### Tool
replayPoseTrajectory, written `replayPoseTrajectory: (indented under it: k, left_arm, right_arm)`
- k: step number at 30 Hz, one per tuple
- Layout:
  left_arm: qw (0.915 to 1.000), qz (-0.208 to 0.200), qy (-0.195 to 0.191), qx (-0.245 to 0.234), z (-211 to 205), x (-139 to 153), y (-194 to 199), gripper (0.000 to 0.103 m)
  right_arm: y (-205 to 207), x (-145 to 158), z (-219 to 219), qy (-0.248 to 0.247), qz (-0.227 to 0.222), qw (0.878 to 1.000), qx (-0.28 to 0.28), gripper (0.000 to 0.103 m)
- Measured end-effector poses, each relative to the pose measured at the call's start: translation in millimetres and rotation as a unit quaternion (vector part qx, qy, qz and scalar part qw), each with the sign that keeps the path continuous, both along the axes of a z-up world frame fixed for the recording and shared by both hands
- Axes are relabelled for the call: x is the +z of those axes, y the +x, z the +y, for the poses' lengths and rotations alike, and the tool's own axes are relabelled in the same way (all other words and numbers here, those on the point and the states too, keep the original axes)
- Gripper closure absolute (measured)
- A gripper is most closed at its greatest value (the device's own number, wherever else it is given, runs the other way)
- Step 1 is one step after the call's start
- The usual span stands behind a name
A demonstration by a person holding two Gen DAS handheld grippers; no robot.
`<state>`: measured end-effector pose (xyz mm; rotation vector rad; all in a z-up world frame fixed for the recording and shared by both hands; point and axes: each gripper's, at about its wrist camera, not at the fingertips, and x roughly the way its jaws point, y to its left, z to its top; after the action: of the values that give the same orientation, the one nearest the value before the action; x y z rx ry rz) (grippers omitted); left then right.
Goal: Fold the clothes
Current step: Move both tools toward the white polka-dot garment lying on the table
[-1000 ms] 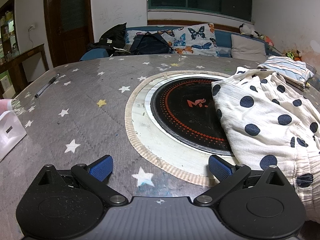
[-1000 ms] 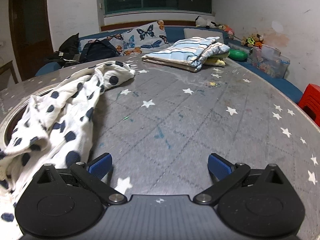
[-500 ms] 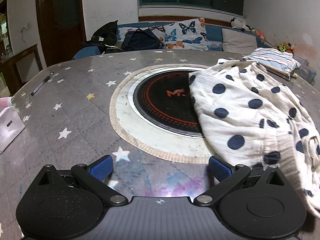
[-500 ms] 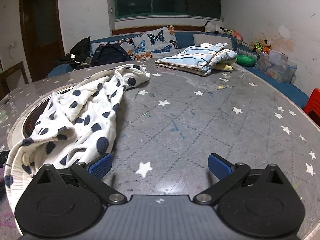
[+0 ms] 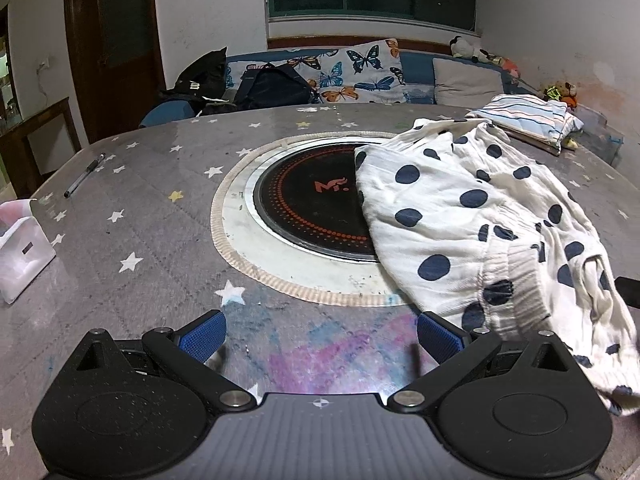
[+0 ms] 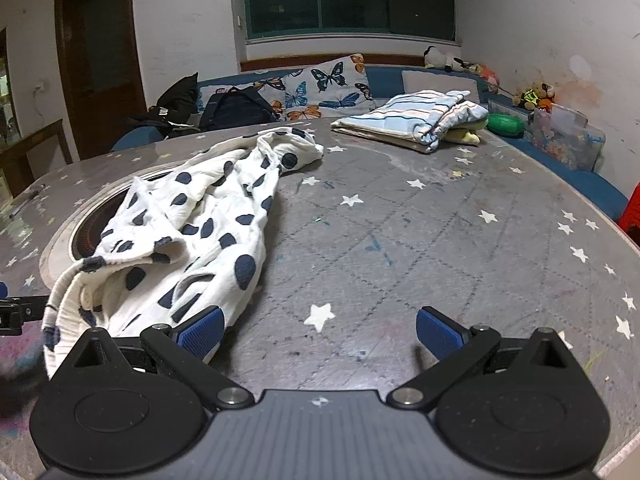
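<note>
A white garment with dark blue polka dots (image 5: 472, 216) lies crumpled on the grey star-patterned table (image 5: 132, 216), partly covering the round black cooktop (image 5: 312, 204). In the right wrist view the same polka-dot garment (image 6: 192, 232) stretches from the centre toward the near left. My left gripper (image 5: 320, 336) is open, its right finger just beside the garment's elastic hem. My right gripper (image 6: 318, 332) is open too, its left finger at the garment's near edge. Nothing sits between either pair of fingers.
A folded blue-striped cloth (image 6: 416, 120) rests at the far right of the table. A pen (image 5: 84, 176) and a white plastic box (image 5: 20, 252) lie at the left. A sofa with butterfly cushions (image 5: 352, 72) and dark bags (image 5: 264, 88) stands behind.
Both grippers have pulled back toward the near table edge, so more of the garment and table shows. The garment's near hem now lies close to both grippers. Jaws stayed open.
</note>
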<state>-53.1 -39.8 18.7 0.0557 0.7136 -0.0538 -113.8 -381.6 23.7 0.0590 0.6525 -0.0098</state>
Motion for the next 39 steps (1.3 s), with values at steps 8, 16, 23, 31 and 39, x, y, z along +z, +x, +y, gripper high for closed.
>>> replayPoseTrajectory:
  k: [8,16,23,31,39]
  left_arm:
    - [1.0,-0.006,0.0,-0.003,-2.7,3.9,-6.9,0.0]
    - [0.9999,-0.015,0.001,-0.005,-4.3,8.6,-13.3,0.0]
    - [0.9997,-0.023,0.001,-0.008,-6.2,13.9,-19.0,0.0]
    - [0.9995,-0.026,0.003,-0.015,-10.4,16.1,-23.5,0.0]
    - [0.9995,-0.027,0.005,-0.017,-13.2,17.3,-24.6,0.0]
  right_arm:
    - [-5.8,1.5,6.9,0.002,-0.002,1.0,0.008,0.0]
    - [-11.7,5.5,8.4,0.001,-0.007,1.0,0.02,0.0]
    - [-16.4,7.4,11.5,0.0,-0.011,1.0,0.025,0.0]
    - [-20.6,8.8,14.9,0.0,-0.015,0.999,0.034,0.0]
    - [-23.5,8.4,19.3,0.0,-0.015,0.999,0.045,0.0]
